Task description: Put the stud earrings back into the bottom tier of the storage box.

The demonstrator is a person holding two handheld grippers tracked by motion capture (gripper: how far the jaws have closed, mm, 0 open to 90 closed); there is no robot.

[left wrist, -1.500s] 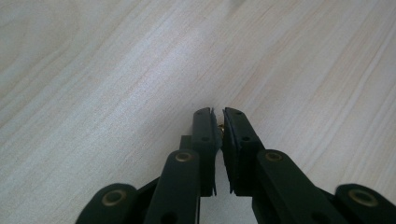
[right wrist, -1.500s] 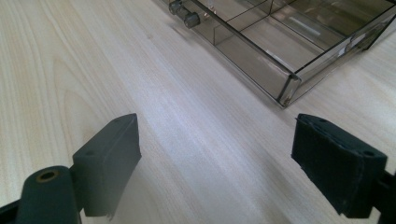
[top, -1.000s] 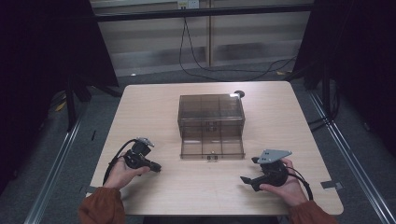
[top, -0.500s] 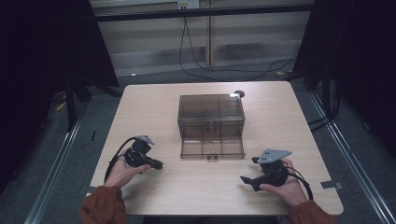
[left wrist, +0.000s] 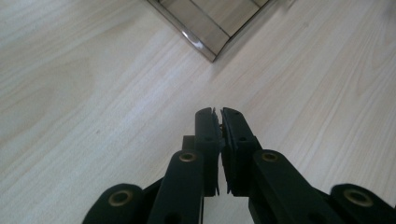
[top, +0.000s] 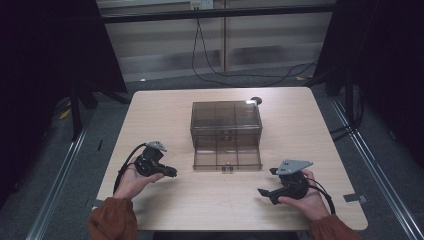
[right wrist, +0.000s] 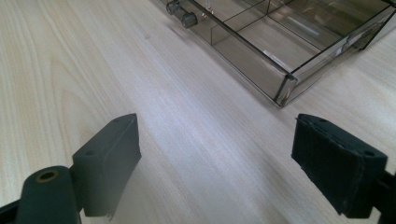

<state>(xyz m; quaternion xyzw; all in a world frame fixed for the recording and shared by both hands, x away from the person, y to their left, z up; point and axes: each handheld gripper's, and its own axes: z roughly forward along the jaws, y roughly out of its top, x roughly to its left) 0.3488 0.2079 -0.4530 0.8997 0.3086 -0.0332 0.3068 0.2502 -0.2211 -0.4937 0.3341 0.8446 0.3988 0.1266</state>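
The clear plastic drawer box (top: 226, 134) sits mid-worktop (top: 165, 115), its drawer pulled out toward six o'clock. The left gripper (top: 172, 173), at the box's eight o'clock, has its jaws pressed together on nothing. The right gripper (top: 261, 192), at four o'clock, is spread wide; its own view adds the drawer's two knobs (right wrist: 182, 14) and empty compartments.

This looks like a lab or recording room set up for tests, not a home. A plain pale wooden table (top: 300, 125) stands alone on grey carpet, closed in left and right by black curtains (top: 45, 60), with metal floor rails (top: 60, 175) running along both sides. At the far end loose black cables (top: 215, 65) hang from a small wall box (top: 202, 4) and trail across the floor below grey wall panels.
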